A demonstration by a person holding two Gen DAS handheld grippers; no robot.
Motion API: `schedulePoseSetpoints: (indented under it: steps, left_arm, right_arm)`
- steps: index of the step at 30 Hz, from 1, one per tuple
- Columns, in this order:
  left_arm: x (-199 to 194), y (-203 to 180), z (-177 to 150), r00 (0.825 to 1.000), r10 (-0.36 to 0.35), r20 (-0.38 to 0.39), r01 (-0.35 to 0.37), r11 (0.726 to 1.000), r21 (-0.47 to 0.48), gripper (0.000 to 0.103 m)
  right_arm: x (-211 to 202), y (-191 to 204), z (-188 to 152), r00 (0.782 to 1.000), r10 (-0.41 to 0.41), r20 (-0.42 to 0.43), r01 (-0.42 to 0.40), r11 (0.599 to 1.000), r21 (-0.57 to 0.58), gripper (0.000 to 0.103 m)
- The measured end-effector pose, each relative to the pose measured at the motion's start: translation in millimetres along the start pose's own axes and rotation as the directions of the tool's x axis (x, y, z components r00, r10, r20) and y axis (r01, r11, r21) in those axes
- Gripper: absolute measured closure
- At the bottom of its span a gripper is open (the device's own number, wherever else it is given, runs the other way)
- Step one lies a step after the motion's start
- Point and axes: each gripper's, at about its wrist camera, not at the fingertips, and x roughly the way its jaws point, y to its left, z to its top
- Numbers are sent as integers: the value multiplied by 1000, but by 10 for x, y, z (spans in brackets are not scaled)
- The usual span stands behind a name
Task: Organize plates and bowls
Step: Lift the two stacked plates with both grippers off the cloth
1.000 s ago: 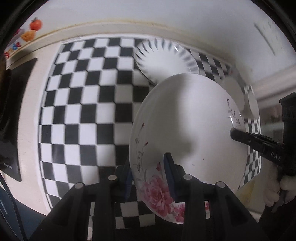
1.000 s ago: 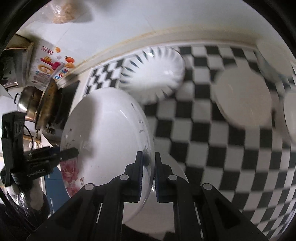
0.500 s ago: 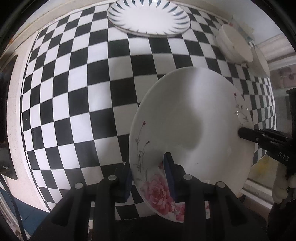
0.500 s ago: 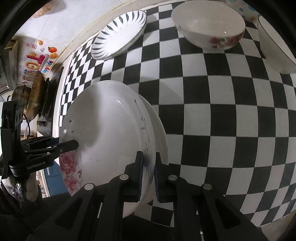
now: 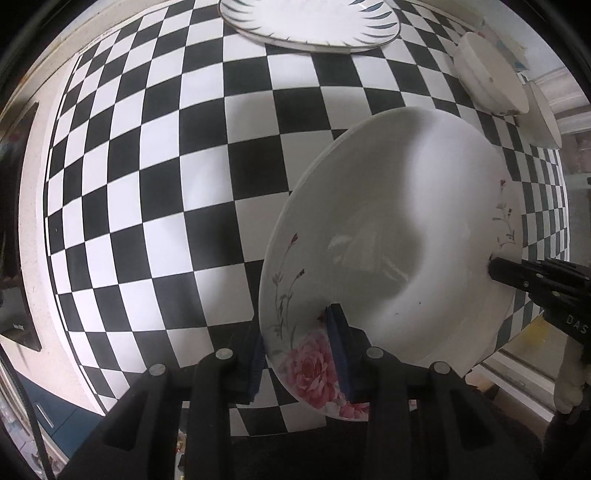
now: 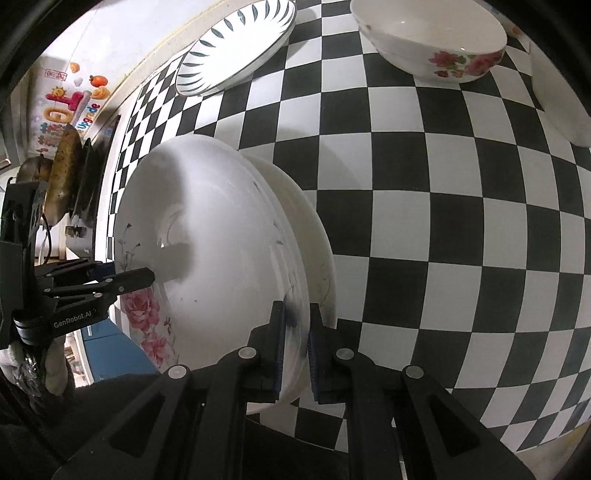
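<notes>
A big white plate with pink roses (image 5: 406,240) (image 6: 221,240) hangs tilted just above the checkered tablecloth (image 5: 166,184), gripped at opposite rims. My left gripper (image 5: 295,325) is shut on the rim by the rose print; it also shows at the left of the right wrist view (image 6: 147,275). My right gripper (image 6: 295,317) is shut on the far rim, its tip showing in the left wrist view (image 5: 495,266). A second similar plate (image 6: 321,258) sits nested under the first; I cannot tell whether either gripper holds it.
A plate with dark leaf marks (image 5: 310,18) (image 6: 236,48) lies at the cloth's far side. A rose-printed bowl (image 6: 432,40) (image 5: 487,81) and another white dish (image 6: 561,92) stand at the far right. A dark cooktop (image 5: 14,221) and pots (image 6: 66,166) lie to the left.
Both grippers have come down with the rose plate toward the checkered cloth and tipped to look more steeply down. The wall has left the views. Both grips are unchanged.
</notes>
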Motion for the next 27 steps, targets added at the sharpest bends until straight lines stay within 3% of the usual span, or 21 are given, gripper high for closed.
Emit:
schedulePoseSetpoints:
  steps: [16, 27]
  left_arm:
    - [177, -156, 12, 999, 31, -32, -31, 999, -16, 74]
    - [206, -209, -18, 998, 43, -37, -44, 998, -38, 74]
  right_arm:
    - [137, 94, 46, 998, -34, -45, 34, 999, 15, 91]
    - [89, 174, 118, 990, -131, -54, 136, 985, 107, 89]
